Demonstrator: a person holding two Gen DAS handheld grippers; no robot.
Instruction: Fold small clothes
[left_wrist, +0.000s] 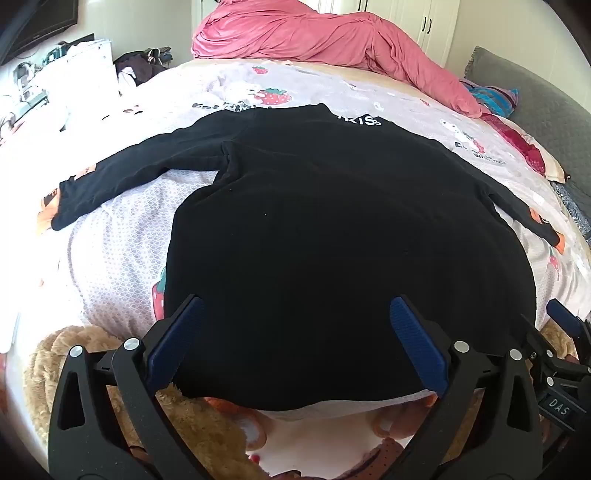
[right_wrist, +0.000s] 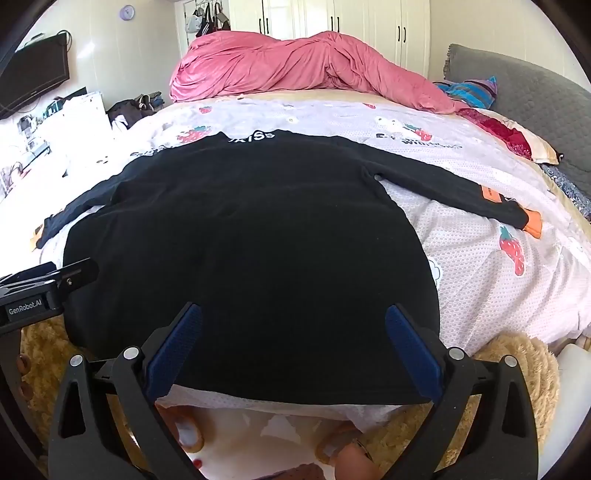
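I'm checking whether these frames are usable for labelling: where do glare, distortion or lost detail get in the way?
Left wrist view: strong fisheye bulge, the left edge blown out white, the black top a near-featureless dark mass. Right wrist view: same bulge, glare on the clutter at far left, the bedsheet print sharp, dark vignette in the corners.

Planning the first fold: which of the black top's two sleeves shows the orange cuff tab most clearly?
The right-hand sleeve: its orange cuff lies fully exposed on the bedspread. The left sleeve shows only orange glimpses.
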